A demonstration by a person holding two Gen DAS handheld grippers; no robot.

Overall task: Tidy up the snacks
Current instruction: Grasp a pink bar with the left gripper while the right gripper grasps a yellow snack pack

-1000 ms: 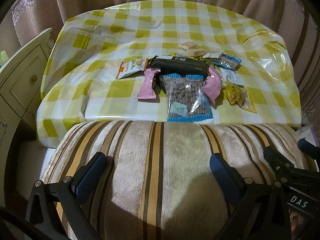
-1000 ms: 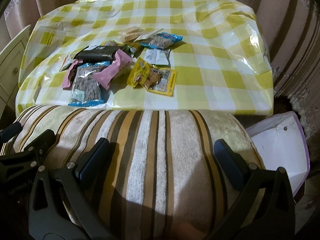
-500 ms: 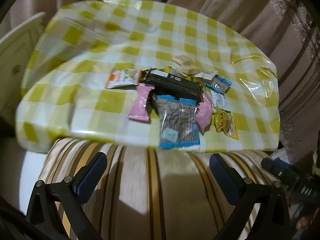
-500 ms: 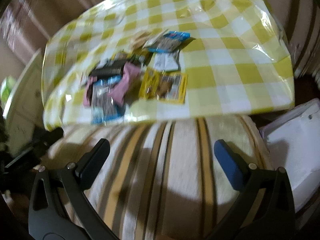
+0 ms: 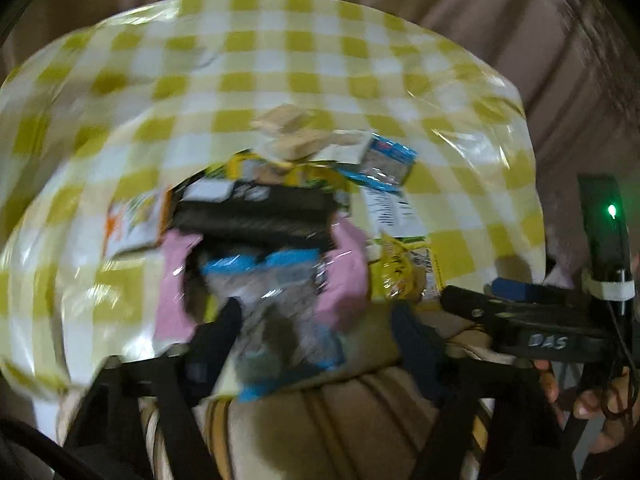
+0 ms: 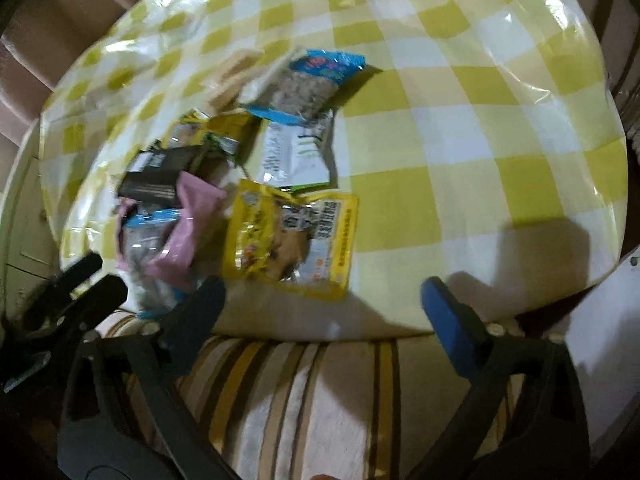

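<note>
Blue rubber pads line the fingers of both tools. The left gripper [image 5: 316, 344] is closing, with the near end of the clear blue-edged nut bag [image 5: 280, 300] between its fingers; blur hides whether the pads press it yet, and I read them as not yet gripping. The right gripper [image 6: 324, 312] is spread wide and only starting to close, with nothing between its fingers; it hovers at the near edge of the desk [image 6: 460, 152], just short of the yellow pouch [image 6: 292, 236].

All the snacks lie heaped on the left-centre of the desk, overlapping. They are probably light, crinkly film packets: soft, easily crushed, and slick on the glossy checked plastic cloth, so a packet may slide rather than lift. The flat crimped seam at a packet's end is likely the best hold, sparing the contents.

Two pink wrappers [image 5: 344, 264] flank the nut bag and partly overlap it. Beyond them lies a long black bar [image 5: 256, 216], which looks stiffer than the rest. Farther off sit a white sachet [image 6: 296, 152], a smaller blue-topped bag [image 6: 308, 84] and pale wafer-like pieces [image 6: 232, 76]. A striped velvety cushion [image 6: 312, 400] bulges below the near edge.
</note>
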